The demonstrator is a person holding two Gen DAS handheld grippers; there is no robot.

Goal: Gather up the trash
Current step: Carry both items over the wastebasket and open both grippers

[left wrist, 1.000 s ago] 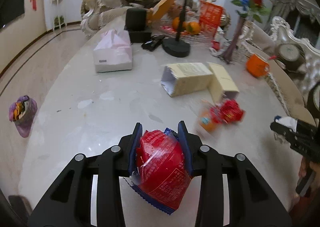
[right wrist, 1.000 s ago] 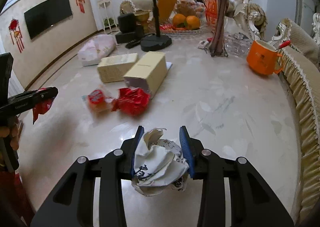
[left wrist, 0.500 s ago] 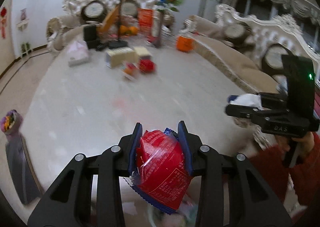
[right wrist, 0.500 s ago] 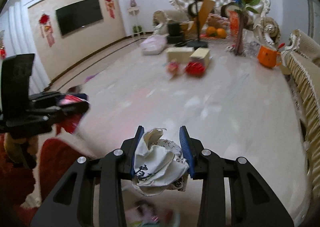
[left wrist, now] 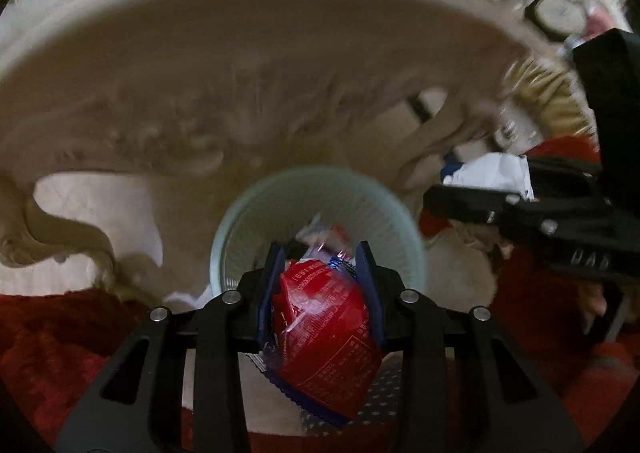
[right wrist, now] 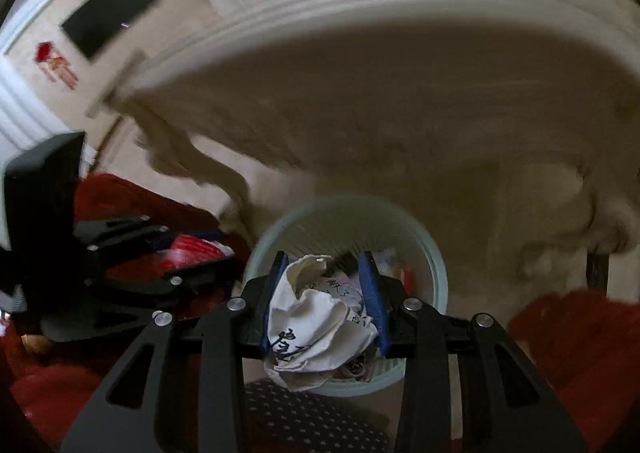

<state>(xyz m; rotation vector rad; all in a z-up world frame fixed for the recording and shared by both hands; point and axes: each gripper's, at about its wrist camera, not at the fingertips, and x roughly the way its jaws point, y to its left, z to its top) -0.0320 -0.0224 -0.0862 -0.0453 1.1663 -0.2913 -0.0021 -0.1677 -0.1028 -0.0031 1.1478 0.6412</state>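
Note:
My left gripper (left wrist: 320,253) is shut on a red snack wrapper (left wrist: 324,333) and hangs just above a pale green ribbed trash bin (left wrist: 360,197) on the floor. My right gripper (right wrist: 323,263) is shut on a crumpled white paper with black writing (right wrist: 316,325), above the same bin (right wrist: 424,257). Some trash lies in the bin. The right gripper shows in the left wrist view (left wrist: 436,199), to the right of the bin. The left gripper shows in the right wrist view (right wrist: 228,253) with the red wrapper (right wrist: 188,249), left of the bin.
The carved underside and rim of the table (left wrist: 240,65) arch over the bin, with a curved table leg (left wrist: 60,229) at the left. Red clothing (right wrist: 592,353) shows on both sides. A wall TV (right wrist: 108,17) is at the far left.
Both grippers have swung down from table height to below the table edge and now point at the trash bin on the floor. Each keeps its trash.

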